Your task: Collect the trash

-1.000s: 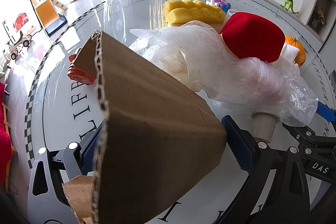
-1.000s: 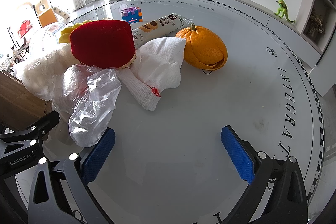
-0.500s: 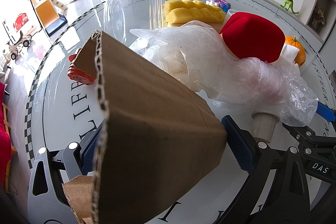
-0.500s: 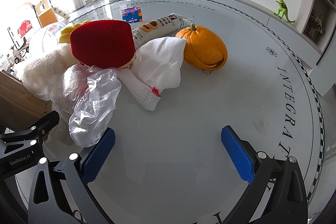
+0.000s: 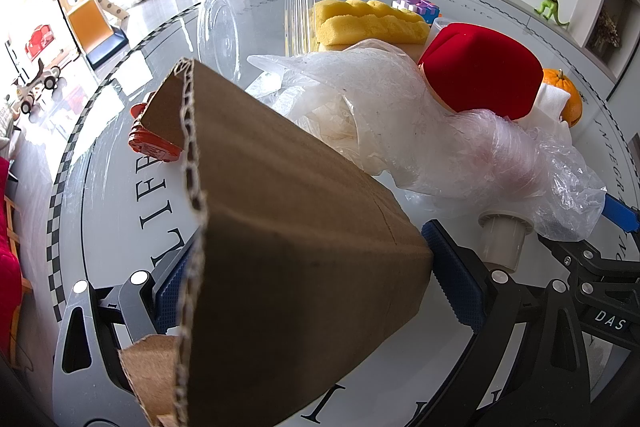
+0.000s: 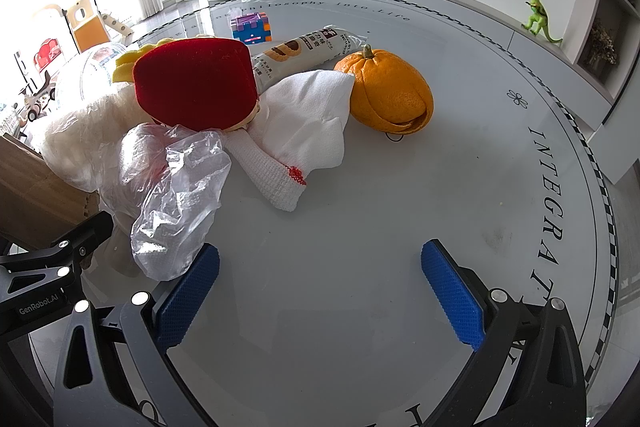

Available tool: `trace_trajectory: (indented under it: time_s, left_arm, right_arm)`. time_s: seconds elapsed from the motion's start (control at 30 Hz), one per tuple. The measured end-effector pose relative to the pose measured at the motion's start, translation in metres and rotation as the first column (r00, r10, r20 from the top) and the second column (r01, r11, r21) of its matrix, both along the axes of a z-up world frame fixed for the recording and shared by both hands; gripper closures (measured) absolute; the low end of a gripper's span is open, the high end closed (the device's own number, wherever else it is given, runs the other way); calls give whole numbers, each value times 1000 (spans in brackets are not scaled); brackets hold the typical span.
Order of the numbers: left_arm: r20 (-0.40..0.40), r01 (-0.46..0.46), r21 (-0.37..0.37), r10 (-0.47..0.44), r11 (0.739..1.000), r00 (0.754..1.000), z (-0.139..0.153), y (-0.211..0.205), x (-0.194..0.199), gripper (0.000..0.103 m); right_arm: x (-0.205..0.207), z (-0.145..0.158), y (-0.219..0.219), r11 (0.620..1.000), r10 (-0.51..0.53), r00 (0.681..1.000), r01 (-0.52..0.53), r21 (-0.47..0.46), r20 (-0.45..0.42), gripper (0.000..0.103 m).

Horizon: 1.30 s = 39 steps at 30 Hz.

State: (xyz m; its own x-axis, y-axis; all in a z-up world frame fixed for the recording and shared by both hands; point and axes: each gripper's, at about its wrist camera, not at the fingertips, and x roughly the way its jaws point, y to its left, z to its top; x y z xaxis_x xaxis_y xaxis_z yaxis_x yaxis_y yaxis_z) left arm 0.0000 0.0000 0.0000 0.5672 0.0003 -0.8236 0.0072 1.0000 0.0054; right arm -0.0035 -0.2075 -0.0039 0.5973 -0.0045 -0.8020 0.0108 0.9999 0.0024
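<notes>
A clear plastic jar (image 5: 240,27) lies tipped on the counter (image 6: 360,227) (contents indiscernible). The left gripper (image 5: 300,279) has its jaws clamped on a cardboard piece (image 5: 280,247). The right gripper (image 6: 320,291) is spread wide, holding nothing, a crumpled plastic bag (image 6: 176,195) just beside its left jaw.

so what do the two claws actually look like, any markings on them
Both match: black skeletal frames with cut-out openings, grey links, silver round bolts, and blue cross-hatched pads on each finger. The left claw carries white "GenRobot.AI" lettering, readable in the right wrist view; the right claw shows "DAS" in the left wrist view. No cables, hands or sleeves show.
</notes>
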Motion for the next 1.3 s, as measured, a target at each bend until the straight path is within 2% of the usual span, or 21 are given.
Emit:
trace_trajectory:
  time_s: [0.77,0.83,0.93,1.13,1.3]
  left_arm:
    - [-7,8,-17,-8,1000,1000,1,2,-2,6]
    - [3,17,-41,-17,999,1000,5,3,-7,6]
    - [20,21,-29,-20,999,1000,9,7,-17,6]
    - [42,22,-67,-19,997,999,22,23,-23,6]
    - [36,30,-99,-26,995,999,22,33,-28,6]
  right_arm:
    - [-1,0,-2,1000,3,1000,-3,9,-3,3]
    - [-1,3,-4,999,29,999,-28,38,-19,3]
    - [-7,21,-13,995,54,999,-54,82,6,3]
    - [-18,51,6,986,147,987,-152,75,67,3]
    - [-16,63,31,969,237,968,-241,47,77,11]
